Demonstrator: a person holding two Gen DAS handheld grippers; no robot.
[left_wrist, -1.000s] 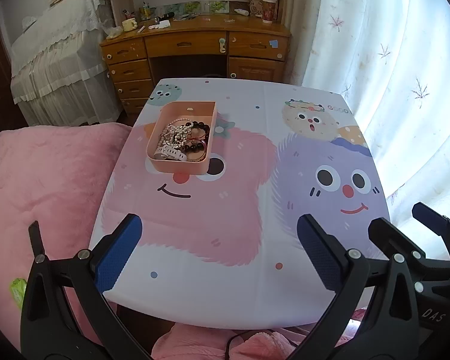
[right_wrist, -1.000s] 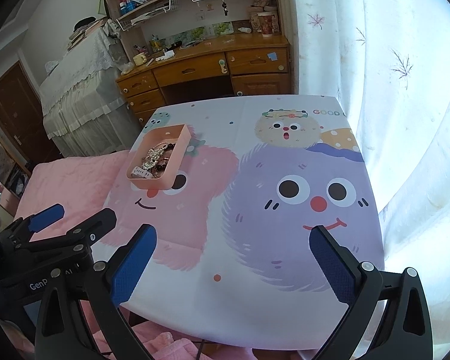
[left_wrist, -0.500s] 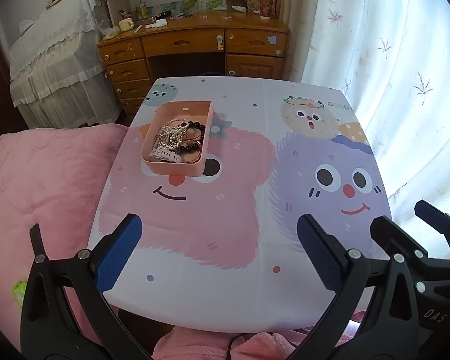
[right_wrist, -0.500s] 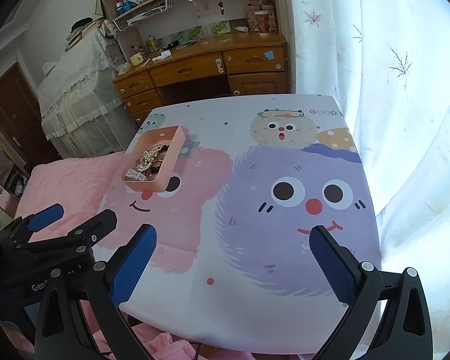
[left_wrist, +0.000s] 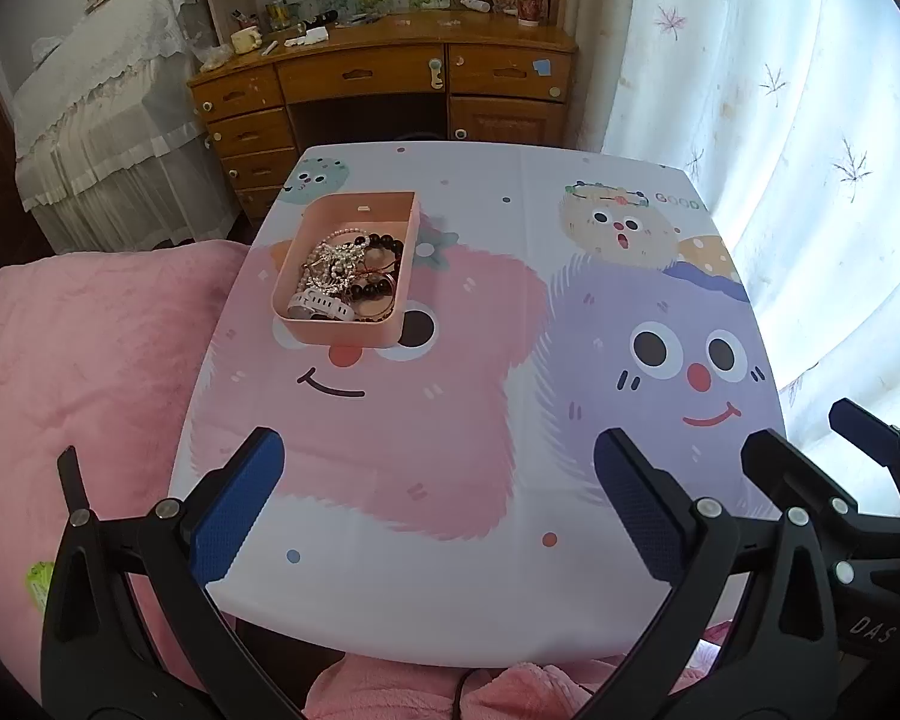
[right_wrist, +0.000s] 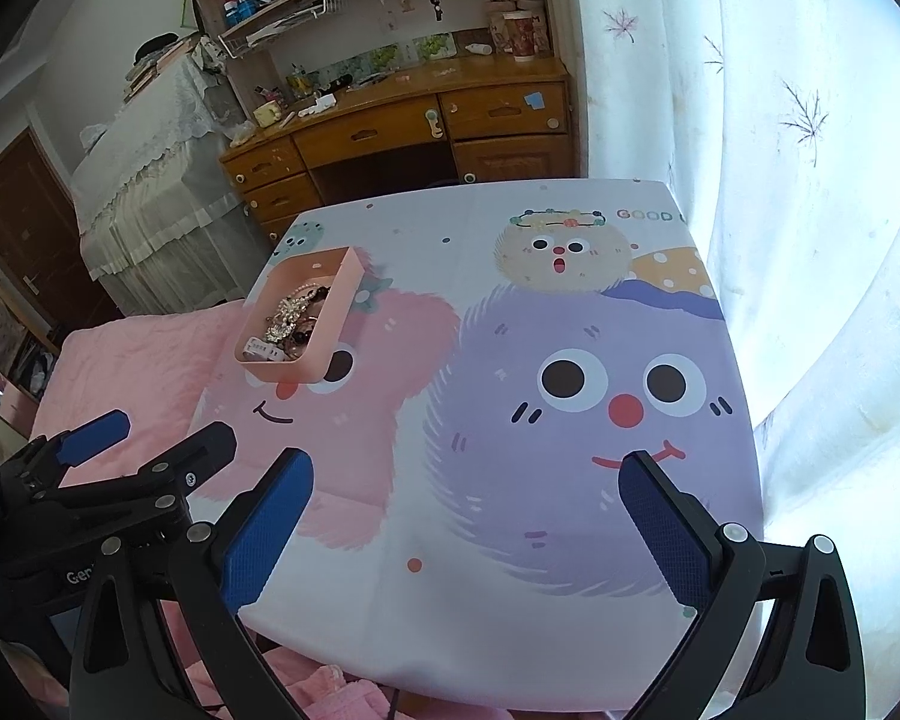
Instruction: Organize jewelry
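Toward eleven o'clock on the cartoon-printed tablecloth sat the shallow pink plastic tray heaped with tangled jewelry, while left gripper and right gripper hovered near six o'clock, fingers spread, empty, seemingly poised.

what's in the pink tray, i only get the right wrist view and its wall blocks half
observer: the left wrist view looks down into the pink tray. A black bead bracelet lies along its right side.
operator: is the left claw holding anything
observer: no, the left claw is wide open with nothing between its pads.
operator: anything off the table on that side
observer: a small green item lies on the pink bedding.
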